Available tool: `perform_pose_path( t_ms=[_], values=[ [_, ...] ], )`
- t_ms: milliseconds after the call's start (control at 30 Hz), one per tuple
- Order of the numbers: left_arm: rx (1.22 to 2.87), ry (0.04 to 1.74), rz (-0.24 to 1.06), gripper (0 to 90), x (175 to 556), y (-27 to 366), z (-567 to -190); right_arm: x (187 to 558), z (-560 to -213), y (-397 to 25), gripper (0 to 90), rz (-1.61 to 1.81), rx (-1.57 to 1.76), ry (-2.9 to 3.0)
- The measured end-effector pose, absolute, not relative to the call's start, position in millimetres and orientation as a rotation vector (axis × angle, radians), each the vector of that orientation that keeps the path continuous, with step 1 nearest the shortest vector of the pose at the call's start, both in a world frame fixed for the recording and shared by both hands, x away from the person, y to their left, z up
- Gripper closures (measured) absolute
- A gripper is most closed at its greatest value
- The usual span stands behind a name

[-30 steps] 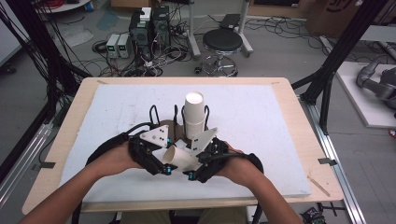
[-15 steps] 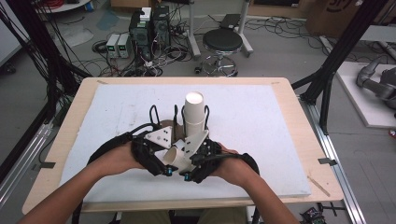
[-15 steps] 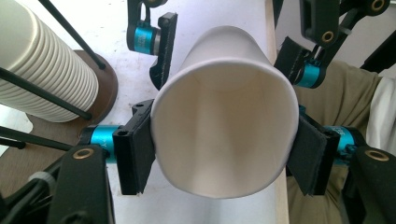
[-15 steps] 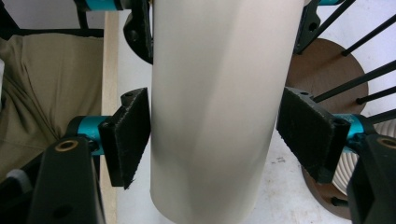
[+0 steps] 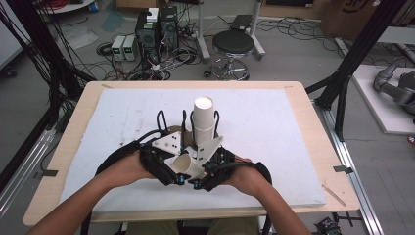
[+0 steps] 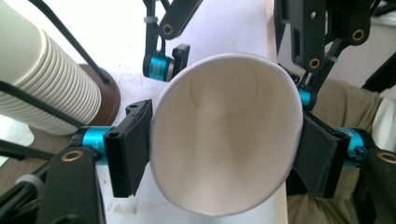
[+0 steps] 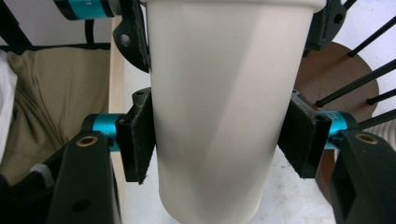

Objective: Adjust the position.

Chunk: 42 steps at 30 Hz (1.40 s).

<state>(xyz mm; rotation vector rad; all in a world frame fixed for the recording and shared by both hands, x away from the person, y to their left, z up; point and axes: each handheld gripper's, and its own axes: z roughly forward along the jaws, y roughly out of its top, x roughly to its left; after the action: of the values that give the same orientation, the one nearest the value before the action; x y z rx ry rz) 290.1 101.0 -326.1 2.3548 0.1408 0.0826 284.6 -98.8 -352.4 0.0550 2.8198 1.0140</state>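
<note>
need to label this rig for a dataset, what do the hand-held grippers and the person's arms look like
Each hand-held gripper, left and right, is a black linkage frame with brass-coloured pivot pins, teal metal collars and flat black padded fingers. A grey three-cornered plate with small holes tops each, and black cables loop out from them. The person's forearms are bare, with no sleeves.
</note>
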Motion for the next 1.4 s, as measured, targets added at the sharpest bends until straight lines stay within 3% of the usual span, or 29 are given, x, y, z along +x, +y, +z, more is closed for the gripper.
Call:
perform_pose_path(
  t_ms=[167, 667, 1067, 1400],
  values=[
    [2.275, 0.160, 0.080, 17.8, 290, 104, -330, 285, -355, -103, 37.0, 1.068, 0.050, 2.826],
    [2.016, 0.292, 0.102, 17.9, 285, 144, -349, 289, -359, -132, 36.9, 1.219, 0.149, 2.746],
    [1.774, 0.492, 0.245, 19.4, 282, 190, -377, 281, -370, -171, 36.6, 1.424, 0.367, 2.514],
    [1.693, 0.564, 0.317, 19.0, 279, 211, -398, 273, -379, -206, 36.2, 1.492, 0.526, 2.322]
  ],
)
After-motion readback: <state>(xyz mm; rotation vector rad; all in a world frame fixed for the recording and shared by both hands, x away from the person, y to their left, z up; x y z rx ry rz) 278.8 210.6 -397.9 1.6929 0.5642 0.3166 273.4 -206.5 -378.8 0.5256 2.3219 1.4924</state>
